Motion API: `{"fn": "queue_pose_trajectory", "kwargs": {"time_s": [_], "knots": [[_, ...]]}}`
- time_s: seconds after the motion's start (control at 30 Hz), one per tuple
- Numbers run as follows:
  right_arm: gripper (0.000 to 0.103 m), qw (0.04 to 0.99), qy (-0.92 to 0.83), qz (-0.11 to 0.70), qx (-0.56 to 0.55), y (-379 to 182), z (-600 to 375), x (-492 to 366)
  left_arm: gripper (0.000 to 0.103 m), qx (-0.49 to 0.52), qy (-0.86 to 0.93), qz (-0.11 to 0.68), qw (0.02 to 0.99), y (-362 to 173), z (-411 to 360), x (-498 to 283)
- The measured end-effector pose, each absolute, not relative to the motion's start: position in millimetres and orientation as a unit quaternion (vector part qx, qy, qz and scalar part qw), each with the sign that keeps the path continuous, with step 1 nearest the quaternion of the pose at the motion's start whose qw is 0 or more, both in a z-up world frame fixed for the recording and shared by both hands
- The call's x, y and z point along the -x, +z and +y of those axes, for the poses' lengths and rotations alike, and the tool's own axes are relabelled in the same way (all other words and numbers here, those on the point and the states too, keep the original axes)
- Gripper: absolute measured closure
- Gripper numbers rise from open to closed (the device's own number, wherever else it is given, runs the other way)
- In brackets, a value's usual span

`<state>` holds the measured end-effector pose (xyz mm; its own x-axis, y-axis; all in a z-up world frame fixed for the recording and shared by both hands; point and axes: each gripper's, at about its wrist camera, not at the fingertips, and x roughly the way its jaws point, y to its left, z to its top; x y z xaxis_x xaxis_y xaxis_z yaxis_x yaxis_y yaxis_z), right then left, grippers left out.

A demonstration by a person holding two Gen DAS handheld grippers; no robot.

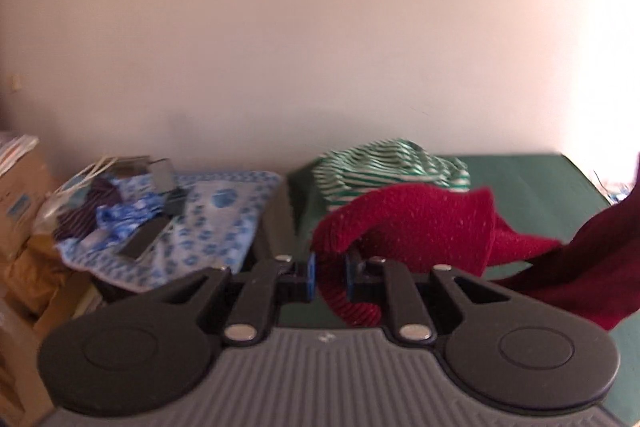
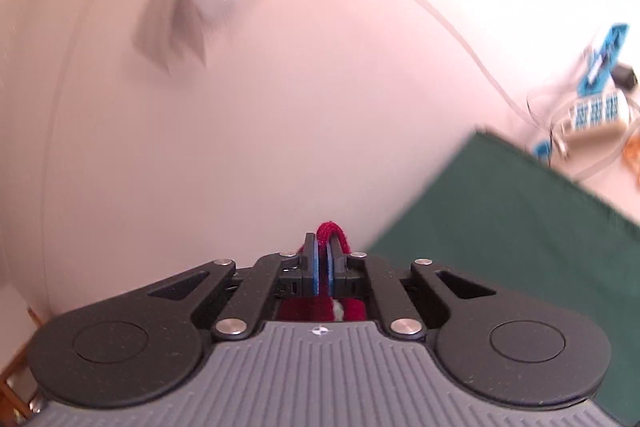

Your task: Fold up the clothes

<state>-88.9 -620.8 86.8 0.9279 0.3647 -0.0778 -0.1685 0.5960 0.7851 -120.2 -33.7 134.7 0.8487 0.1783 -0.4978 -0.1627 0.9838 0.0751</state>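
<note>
Above the green table [image 1: 520, 179], both the left gripper [image 1: 329, 273] and right gripper [image 2: 323, 273] were clamped on the soft, limp red knit sweater [image 1: 420, 223], likely light and best held by its ribbed edge.

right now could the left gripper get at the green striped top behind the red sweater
Probably not: the left gripper is shut on the red sweater, which drapes in front of the green striped top.

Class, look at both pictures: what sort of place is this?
Probably a room in a home. Clothes such as a green-striped garment lie on a green-covered surface against a plain wall, with cardboard boxes piled beside.
</note>
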Motion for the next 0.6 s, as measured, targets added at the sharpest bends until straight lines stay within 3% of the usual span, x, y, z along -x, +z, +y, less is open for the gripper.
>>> {"fn": "queue_pose_trajectory", "kwargs": {"time_s": [0.13, 0.2, 0.27, 0.37, 0.57, 0.6], "knots": [[0.095, 0.926, 0.075, 0.146, -0.339, 92, -615, 76, 0.081, -0.004, 0.103, 0.351, 0.931, 80, -27, 103], [0.085, 0.929, 0.037, 0.217, -0.298, 71, -607, 61, 0.078, -0.018, 0.102, 0.396, 0.912, 49, -32, 95], [0.059, 0.922, -0.003, 0.296, -0.248, 46, -598, 58, 0.078, -0.052, 0.094, 0.441, 0.891, 13, -46, 89], [0.057, 0.908, 0.006, 0.358, -0.219, 19, -590, 74, 0.074, -0.072, 0.089, 0.483, 0.868, -6, -47, 107], [0.046, 0.879, 0.054, 0.404, -0.249, -5, -557, 69, 0.055, -0.133, 0.097, 0.429, 0.888, 51, -44, 145], [0.046, 0.874, 0.060, 0.408, -0.258, -8, -550, 64, 0.040, -0.140, 0.097, 0.406, 0.898, 64, -46, 146]]}}
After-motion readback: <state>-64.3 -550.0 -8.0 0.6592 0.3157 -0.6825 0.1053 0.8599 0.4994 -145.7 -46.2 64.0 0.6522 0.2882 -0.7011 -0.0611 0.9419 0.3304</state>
